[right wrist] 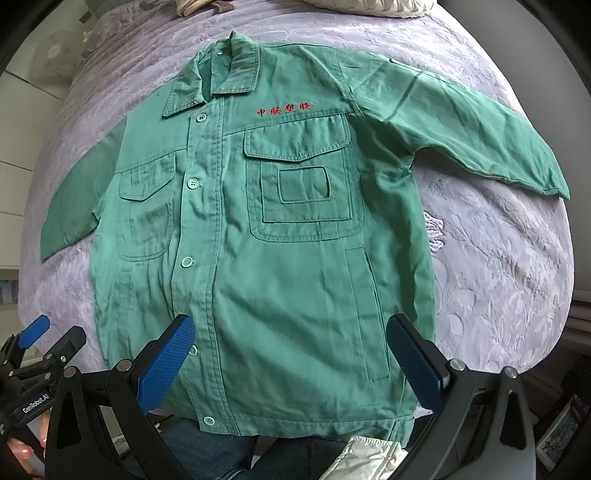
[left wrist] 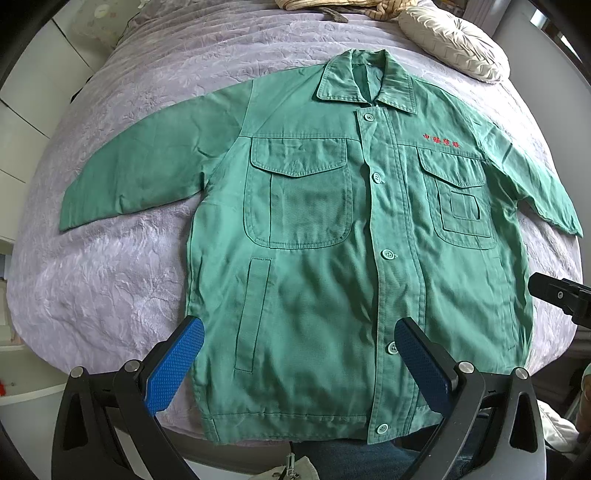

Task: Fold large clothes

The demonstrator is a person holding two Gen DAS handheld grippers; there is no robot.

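A green work jacket lies flat, front up and buttoned, on a lilac bedspread, collar far, hem at the near edge, both sleeves spread out to the sides. It fills the right wrist view too. My left gripper is open and empty above the hem's left half. My right gripper is open and empty above the hem's right half. The right gripper shows at the right edge of the left wrist view; the left gripper shows at the lower left of the right wrist view.
A cream round cushion and bundled striped cloth lie at the bed's far end. White cupboards stand at the left. The bed's near edge is just below the hem. A person's jeans show below it.
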